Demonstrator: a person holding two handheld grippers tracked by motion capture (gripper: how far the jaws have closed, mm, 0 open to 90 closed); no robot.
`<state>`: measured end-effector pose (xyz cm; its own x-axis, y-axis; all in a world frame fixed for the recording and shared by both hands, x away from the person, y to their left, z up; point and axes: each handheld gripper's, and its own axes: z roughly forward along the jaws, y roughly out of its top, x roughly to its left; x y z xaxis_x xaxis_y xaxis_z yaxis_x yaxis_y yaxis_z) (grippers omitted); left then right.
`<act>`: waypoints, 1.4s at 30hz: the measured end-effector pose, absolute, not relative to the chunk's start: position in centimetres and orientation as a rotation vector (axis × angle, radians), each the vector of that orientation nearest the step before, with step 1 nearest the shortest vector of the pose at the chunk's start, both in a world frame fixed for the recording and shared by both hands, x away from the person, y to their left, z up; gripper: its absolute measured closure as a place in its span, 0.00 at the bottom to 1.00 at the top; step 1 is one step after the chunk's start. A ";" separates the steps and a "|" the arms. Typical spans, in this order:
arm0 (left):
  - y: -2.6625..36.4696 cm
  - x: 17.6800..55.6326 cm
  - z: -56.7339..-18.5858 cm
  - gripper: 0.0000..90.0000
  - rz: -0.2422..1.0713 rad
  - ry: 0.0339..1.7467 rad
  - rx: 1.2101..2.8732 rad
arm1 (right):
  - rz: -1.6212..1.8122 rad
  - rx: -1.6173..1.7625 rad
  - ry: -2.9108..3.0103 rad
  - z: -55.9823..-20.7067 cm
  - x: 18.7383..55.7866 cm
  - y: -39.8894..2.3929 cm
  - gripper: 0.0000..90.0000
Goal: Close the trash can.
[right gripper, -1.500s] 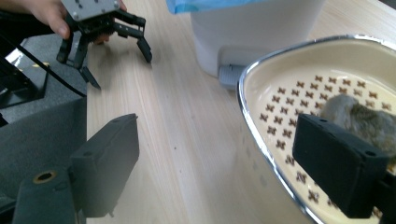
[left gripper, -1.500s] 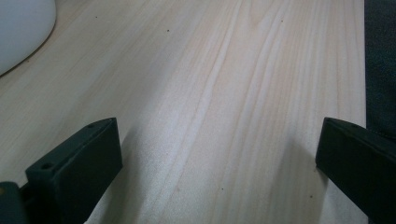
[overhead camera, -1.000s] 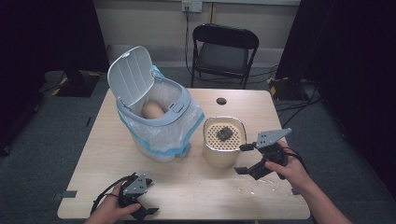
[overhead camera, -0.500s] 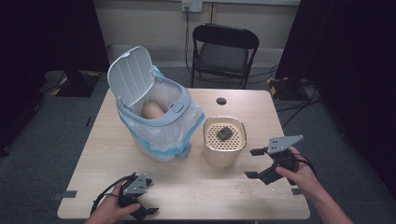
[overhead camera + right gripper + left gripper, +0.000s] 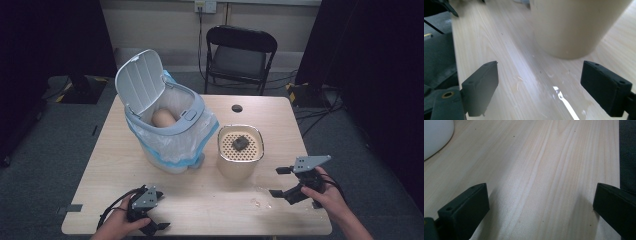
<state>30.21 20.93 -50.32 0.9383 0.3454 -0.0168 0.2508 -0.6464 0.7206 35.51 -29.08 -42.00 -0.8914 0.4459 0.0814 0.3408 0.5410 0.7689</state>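
Note:
A white bin [image 5: 172,142] with a plastic liner stands left of centre on the table, its lid [image 5: 139,82] raised. A tan rounded object [image 5: 163,118] lies inside it. To its right stands a beige pot [image 5: 240,162] with a perforated insert that carries a dark lump [image 5: 240,143]. My right gripper [image 5: 276,182] hangs low near the table's right edge, open and empty, jaws pointing left toward the pot [image 5: 574,25]. In the right gripper view nothing sits between the jaws of that gripper [image 5: 540,82]. My left gripper [image 5: 159,210] rests by the front edge, open over bare wood [image 5: 541,202].
Pale crumbs and a wet smear [image 5: 260,200] lie on the wood in front of the pot, and the smear [image 5: 560,96] shows between the right jaws. A black round cap [image 5: 237,108] sits near the far edge. A folding chair [image 5: 240,55] stands behind the table.
My right gripper has come down toward the tabletop and drifted a little to the front right, away from the pot. The left gripper has stayed where it was.

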 end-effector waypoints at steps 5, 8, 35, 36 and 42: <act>20.9 30.2 -50.3 0.00 0.156 0.419 2.302 | 1.236 0.710 2.657 -43.9 35.6 -29.5 0.16; 20.9 30.2 -50.3 0.00 0.157 0.419 2.306 | 1.215 0.720 2.661 -45.0 35.7 -29.6 0.16; 21.0 30.3 -50.3 0.01 0.157 0.422 2.305 | 1.110 0.725 2.607 -49.8 36.4 -28.5 0.15; 21.1 30.3 -50.3 0.02 0.156 0.426 2.293 | 1.118 0.722 2.603 -49.9 36.4 -28.6 0.14; 21.9 30.3 -50.0 0.15 0.153 0.455 2.267 | 1.113 0.735 2.594 -50.0 36.4 -28.6 0.12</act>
